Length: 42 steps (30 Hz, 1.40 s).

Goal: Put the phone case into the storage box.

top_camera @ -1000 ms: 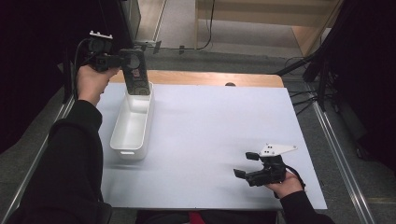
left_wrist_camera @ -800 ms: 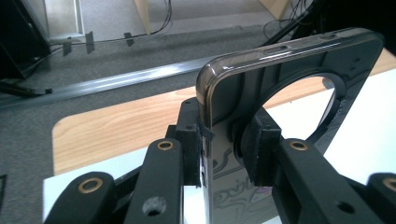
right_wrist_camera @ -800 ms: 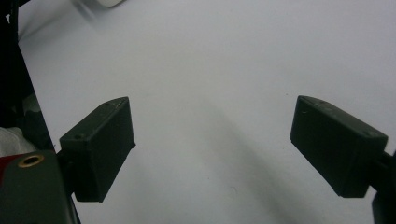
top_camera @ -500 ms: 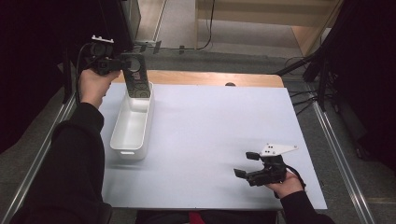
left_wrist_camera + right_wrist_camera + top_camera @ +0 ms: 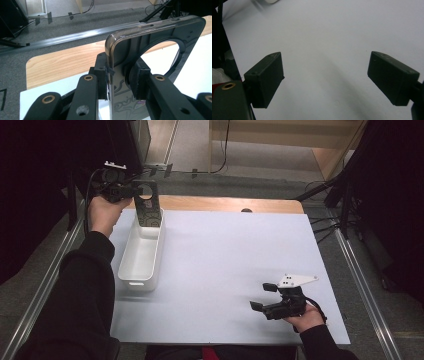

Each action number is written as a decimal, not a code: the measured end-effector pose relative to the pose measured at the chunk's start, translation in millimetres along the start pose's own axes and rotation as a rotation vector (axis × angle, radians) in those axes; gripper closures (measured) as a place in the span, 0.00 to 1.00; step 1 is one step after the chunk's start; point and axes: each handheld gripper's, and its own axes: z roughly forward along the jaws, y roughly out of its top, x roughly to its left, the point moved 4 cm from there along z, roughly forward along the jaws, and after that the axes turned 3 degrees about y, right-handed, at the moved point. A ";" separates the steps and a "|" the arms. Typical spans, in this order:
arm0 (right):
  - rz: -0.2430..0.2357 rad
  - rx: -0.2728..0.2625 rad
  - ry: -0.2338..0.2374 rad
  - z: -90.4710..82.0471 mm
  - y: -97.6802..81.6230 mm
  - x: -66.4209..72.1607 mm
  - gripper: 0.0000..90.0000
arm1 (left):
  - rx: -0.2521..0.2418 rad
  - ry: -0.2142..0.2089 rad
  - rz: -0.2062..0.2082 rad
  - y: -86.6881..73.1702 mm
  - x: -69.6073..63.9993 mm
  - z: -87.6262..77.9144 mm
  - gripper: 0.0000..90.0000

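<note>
A dark, see-through phone case [image 5: 147,207] with a round hole near its top hangs upright over the far end of a white bin [image 5: 139,257]. My left gripper [image 5: 134,194] is shut on its upper edge. In the left gripper view the case [image 5: 150,42] stands edge-on between the pads of that gripper [image 5: 118,77], which press on both of its faces. I cannot tell whether its lower end touches the bin. My right gripper [image 5: 262,296] rests low at the front right of the white table [image 5: 230,245], open. Nothing lies between the jaws of the right gripper [image 5: 325,77].
The bin lies lengthwise along the table's left side and looks empty. A wooden strip [image 5: 225,204] runs along the far edge of the white table. Metal rails [image 5: 360,275] flank the table on both sides. Cables and stands lie on the floor beyond.
My left hand has shifted only slightly with the case over the bin's far end. The right gripper has not moved.
</note>
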 end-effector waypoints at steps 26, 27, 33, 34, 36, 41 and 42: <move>0.000 0.000 0.002 0.0 -0.1 1.5 0.14 | 0.017 0.002 -0.007 -22.1 5.4 21.0 0.78; 0.000 0.001 0.002 0.0 -0.2 1.6 0.14 | 0.020 0.004 -0.005 -22.8 5.5 21.8 0.78; 0.000 0.000 0.002 0.2 -0.2 1.5 0.14 | 0.029 0.013 -0.006 -27.1 6.3 26.9 0.78; 0.000 0.000 0.002 0.2 -0.2 1.5 0.14 | 0.029 0.011 -0.006 -27.7 6.4 27.8 0.78; 0.000 0.000 0.002 0.2 -0.2 1.5 0.14 | 0.029 0.012 -0.006 -28.1 6.6 29.2 0.78; -0.002 0.003 0.001 0.8 -0.2 1.5 0.14 | 0.024 0.019 -0.009 -27.9 7.0 33.0 0.78; 0.000 0.002 0.001 0.9 -0.1 1.8 0.14 | 0.023 0.019 -0.009 -28.0 7.2 33.7 0.78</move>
